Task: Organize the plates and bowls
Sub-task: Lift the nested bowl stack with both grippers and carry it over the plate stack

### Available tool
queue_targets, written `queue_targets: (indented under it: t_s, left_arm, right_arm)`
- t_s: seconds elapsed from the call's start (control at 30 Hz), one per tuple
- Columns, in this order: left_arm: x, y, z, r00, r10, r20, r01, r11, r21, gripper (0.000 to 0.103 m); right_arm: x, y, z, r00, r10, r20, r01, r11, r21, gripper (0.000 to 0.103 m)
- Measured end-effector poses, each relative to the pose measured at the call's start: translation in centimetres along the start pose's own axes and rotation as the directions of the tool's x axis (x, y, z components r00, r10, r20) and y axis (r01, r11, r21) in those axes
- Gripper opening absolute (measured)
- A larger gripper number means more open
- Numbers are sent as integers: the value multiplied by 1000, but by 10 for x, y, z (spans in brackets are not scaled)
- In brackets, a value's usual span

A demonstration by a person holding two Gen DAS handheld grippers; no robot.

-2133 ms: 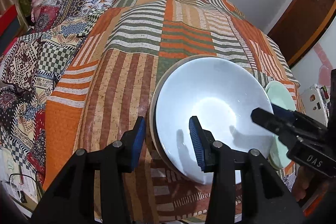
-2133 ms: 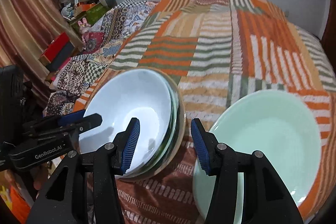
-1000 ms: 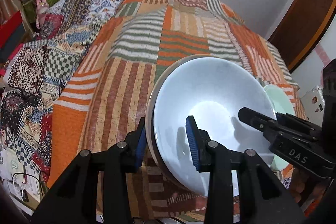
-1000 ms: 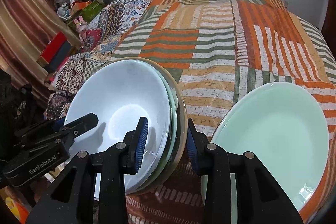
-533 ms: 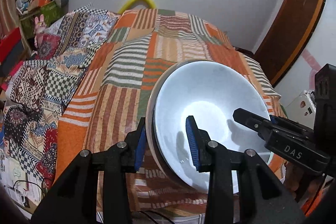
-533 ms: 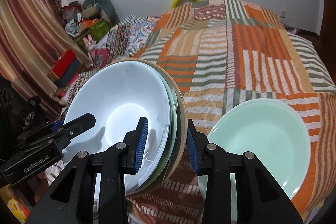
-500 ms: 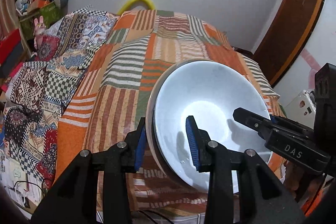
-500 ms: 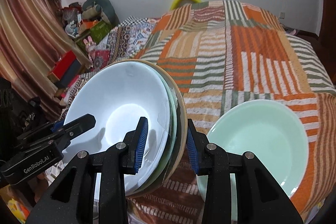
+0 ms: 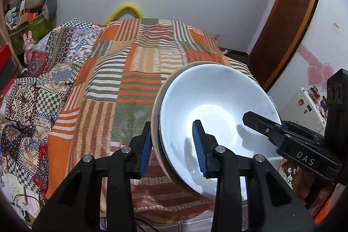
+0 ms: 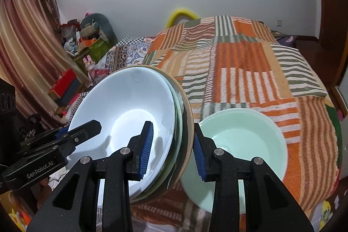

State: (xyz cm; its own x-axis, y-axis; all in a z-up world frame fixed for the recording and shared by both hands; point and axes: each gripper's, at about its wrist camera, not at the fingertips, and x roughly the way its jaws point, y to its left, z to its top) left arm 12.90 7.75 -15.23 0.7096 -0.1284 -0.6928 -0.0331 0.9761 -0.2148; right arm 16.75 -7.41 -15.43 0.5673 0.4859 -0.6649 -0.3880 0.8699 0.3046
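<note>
Two grippers, the left gripper and right gripper, are clamping opposite rims of a stack of plates, now lifting it off the striped bedspread it rested on, presumably toward the green bowl nearby.

green bowl (near rim hidden)

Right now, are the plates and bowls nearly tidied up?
Partly. Several dishes already sit nested in one stack of dishes. Both the left hand-held gripper and right hand-held gripper clamp its rim, holding it tilted above the bed. Left: the green bowl lies alone on the bedspread.
</note>
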Motion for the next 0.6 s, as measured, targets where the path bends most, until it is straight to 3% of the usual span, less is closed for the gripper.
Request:
queue_targets:
  t_s: [0.6]
  left_arm:
    - [38,-67,-6,994,-67,-90,75,993,92,36]
  right_arm:
    - [-31,-58,-12,996,-81,23,79,993,93,32]
